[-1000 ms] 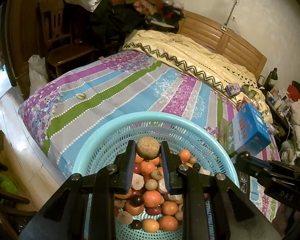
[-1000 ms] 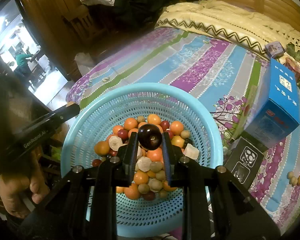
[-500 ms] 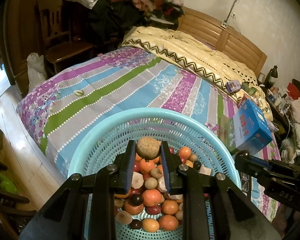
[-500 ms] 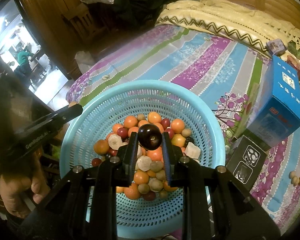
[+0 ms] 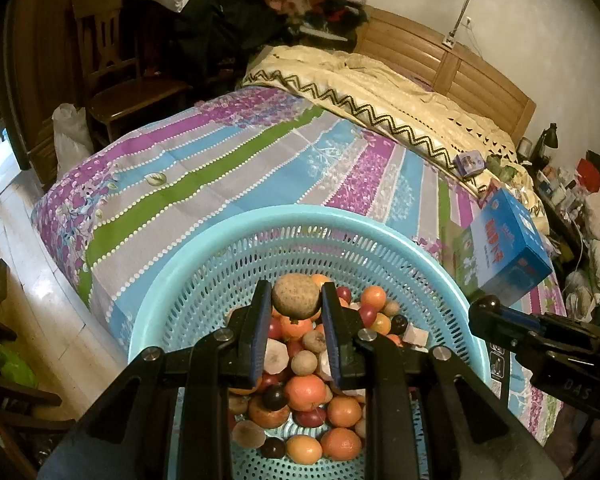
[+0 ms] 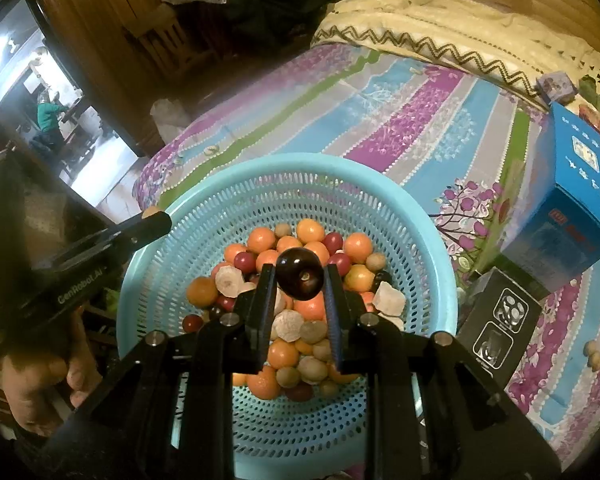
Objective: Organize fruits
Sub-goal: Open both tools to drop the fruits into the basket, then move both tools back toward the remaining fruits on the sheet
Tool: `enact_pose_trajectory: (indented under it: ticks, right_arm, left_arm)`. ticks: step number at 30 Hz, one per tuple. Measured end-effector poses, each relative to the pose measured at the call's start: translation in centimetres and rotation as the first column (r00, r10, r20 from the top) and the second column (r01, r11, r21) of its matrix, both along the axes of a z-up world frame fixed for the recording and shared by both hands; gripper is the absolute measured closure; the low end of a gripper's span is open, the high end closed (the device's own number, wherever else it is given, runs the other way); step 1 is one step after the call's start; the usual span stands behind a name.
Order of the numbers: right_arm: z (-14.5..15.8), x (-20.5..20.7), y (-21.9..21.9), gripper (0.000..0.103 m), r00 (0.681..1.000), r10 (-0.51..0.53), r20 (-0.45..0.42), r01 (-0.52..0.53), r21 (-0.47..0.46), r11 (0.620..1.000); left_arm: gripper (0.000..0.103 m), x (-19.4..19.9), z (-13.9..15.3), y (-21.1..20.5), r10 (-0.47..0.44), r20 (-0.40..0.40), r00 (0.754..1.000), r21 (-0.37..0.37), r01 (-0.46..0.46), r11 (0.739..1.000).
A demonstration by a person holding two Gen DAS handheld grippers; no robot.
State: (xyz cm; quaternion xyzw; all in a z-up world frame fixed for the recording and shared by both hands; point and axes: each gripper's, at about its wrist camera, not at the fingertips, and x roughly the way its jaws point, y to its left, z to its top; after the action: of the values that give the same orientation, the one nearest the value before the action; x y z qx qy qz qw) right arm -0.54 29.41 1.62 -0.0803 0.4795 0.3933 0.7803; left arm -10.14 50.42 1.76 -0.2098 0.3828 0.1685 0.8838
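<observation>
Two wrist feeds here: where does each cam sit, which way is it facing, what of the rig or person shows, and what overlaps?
Left wrist: behind the left gripper, tilted down at the blue basket; its fingers clamp a brown fruit; right gripper at right edge.
Right wrist: behind the right gripper, tilted down into the basket; fingers clamp a dark plum; a hand holds the left gripper.
Shared: basket, striped bedsheet, blue box.
</observation>
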Motion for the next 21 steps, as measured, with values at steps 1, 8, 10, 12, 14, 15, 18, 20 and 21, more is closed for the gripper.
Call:
enact_pose_trajectory:
  ticks: [1,8,10,12,14,15,18,20,21]
  right_arm:
    - [0.0,0.0,0.0,0.079,1.0,0.001,-0.001,-0.001,0.0,1.0]
    - [0.0,0.3,0.1,0.078,1.0,0.004,-0.004,-0.004,-0.001,1.0]
    - [-0.1,0.3,0.1,0.078,1.0,0.008,-0.011,-0.008,0.002,1.0]
    - [-0.3,0.3,0.1,0.074,1.0,0.006,-0.016,-0.006,0.002,1.0]
    - [-0.4,0.4,0.0,0.046,1.0,0.006,-0.017,-0.006,0.005,1.0]
    - [-0.4,0.4,0.1,0.03,1.0,0.005,-0.014,-0.005,0.004,1.0]
    - [-0.1,0.2,-0.1,0.028,1.0,0.002,-0.001,-0.002,0.013,1.0]
    - [0.6,0.1,-0.4,0.028,1.0,-0.003,0.019,0.003,0.03,1.0]
    - [1.1,-0.1,-0.7,0.028,0.999,-0.01,0.041,0.008,0.039,0.999]
  left_arm:
    - [0.078,0.0,0.0,0.0,0.0,0.0,1.0,0.0,0.0,1.0]
    - [0.078,0.2,-0.4,0.0,0.0,-0.01,1.0,-0.002,0.0,1.0]
    - [0.078,0.3,-0.7,0.0,0.001,-0.016,1.0,-0.004,-0.001,1.0]
    - [0.051,0.3,-0.9,0.1,0.007,-0.024,1.0,-0.001,-0.007,1.0]
    - [0.029,0.1,-1.0,0.3,0.026,-0.016,1.0,0.006,-0.026,1.0]
    - [0.024,0.0,-1.0,0.3,0.036,-0.014,0.999,0.013,-0.036,0.999]
    - [0.021,-0.1,-1.1,0.5,0.048,-0.017,0.999,0.021,-0.048,0.999]
    - [0.021,-0.1,-1.2,0.7,0.057,-0.015,0.998,0.01,-0.057,0.998]
    - [0.021,-0.2,-1.2,0.8,0.065,-0.013,0.998,0.002,-0.065,0.998]
